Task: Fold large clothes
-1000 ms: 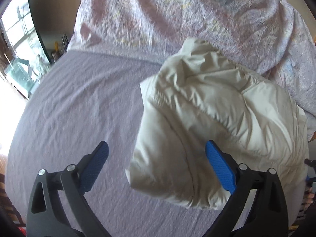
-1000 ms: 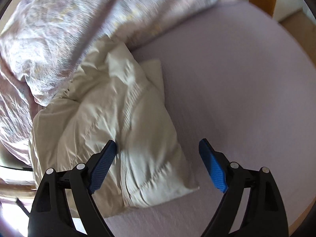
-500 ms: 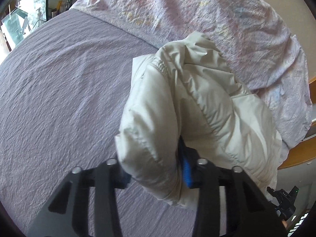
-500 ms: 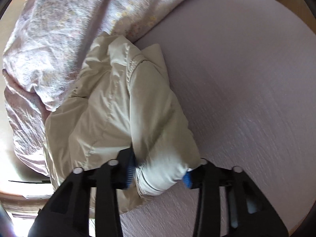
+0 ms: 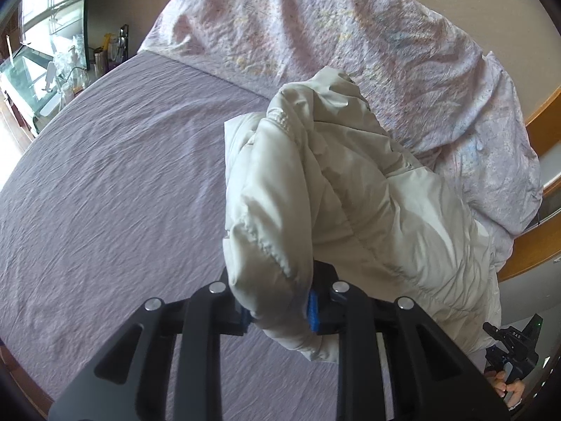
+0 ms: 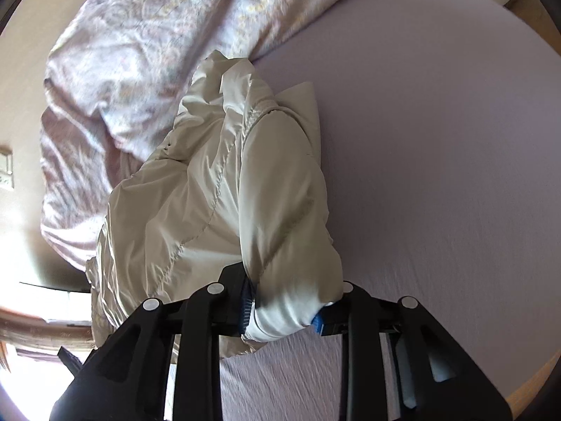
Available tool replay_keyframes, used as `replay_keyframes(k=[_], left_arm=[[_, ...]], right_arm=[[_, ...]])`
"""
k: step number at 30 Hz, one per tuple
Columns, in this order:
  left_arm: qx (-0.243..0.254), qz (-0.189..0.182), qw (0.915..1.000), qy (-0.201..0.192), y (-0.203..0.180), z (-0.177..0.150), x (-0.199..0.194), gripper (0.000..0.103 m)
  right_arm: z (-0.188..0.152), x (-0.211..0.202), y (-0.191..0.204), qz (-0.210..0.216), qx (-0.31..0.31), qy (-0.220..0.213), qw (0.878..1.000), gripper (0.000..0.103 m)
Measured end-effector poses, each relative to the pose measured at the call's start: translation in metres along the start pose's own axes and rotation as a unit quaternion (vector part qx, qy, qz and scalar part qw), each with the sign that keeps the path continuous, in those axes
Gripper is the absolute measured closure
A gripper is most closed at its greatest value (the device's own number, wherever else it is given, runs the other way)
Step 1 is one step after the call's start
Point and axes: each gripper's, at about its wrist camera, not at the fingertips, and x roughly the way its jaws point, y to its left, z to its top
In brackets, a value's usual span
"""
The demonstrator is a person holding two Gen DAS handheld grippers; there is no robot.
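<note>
A cream puffer jacket [image 5: 343, 196] lies bunched on a lilac bed sheet [image 5: 112, 182]. My left gripper [image 5: 278, 307] is shut on a thick fold at the jacket's near edge, lifted a little off the sheet. In the right wrist view the same jacket [image 6: 217, 189] stretches away from my right gripper [image 6: 284, 315], which is shut on another padded fold at its near end. The blue pads are mostly buried in fabric. The other gripper [image 5: 512, 347] shows at the lower right of the left wrist view.
A crumpled floral duvet [image 5: 350, 28] is heaped along the far side of the bed, touching the jacket; it also shows in the right wrist view [image 6: 147, 42]. A wooden bed frame [image 5: 540, 245] runs at right. A cluttered side table [image 5: 70, 70] stands at far left.
Both grippers were open one second ago and have closed on folds of the jacket. Since then the jacket's near end has been pulled up and drawn out from the duvet.
</note>
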Motion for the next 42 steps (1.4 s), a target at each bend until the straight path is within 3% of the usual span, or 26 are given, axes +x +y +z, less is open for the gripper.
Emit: replay_keyframes(k=[10,14,18,22,25,31,35,38,42], left_arm=[[-0.011,0.008,0.9998,0.012,0.04,-0.053,-0.035,0.078],[-0.021,0.024,0.9994,0.013,0.043,-0.058,-0.03,0.069],[-0.026,0.048,0.9984,0.014,0.041,-0.059,-0.027,0.051],[-0.026,0.07,0.9971,0.014,0.041,-0.057,-0.024,0.029],[-0.023,0.081,0.9963,0.013,0.041,-0.056,-0.023,0.022],[-0.014,0.095,0.9953,0.013,0.039,-0.056,-0.019,0.016],[-0.018,0.095,0.9952,0.013,0.039,-0.056,-0.017,0.013],[-0.02,0.091,0.9956,0.013,0.039,-0.056,-0.015,0.013],[-0.023,0.087,0.9959,0.012,0.04,-0.056,-0.013,0.011]], right_arm=[[-0.049,-0.011,-0.022,0.02,0.001,0.023,1.0,0.076],[-0.049,-0.019,-0.018,-0.03,-0.01,0.018,0.999,0.05],[-0.044,-0.046,0.005,-0.097,-0.063,-0.057,0.992,0.036],[-0.04,-0.049,0.04,-0.114,-0.123,-0.075,0.983,0.036],[-0.046,-0.044,0.068,-0.1,-0.17,-0.071,0.978,0.036],[-0.072,-0.01,0.145,-0.055,-0.269,-0.038,0.961,0.038],[-0.097,0.005,0.183,-0.028,-0.322,-0.025,0.946,0.053],[-0.118,0.013,0.199,-0.02,-0.353,-0.023,0.935,0.056],[-0.135,0.031,0.204,-0.039,-0.383,-0.02,0.923,0.057]])
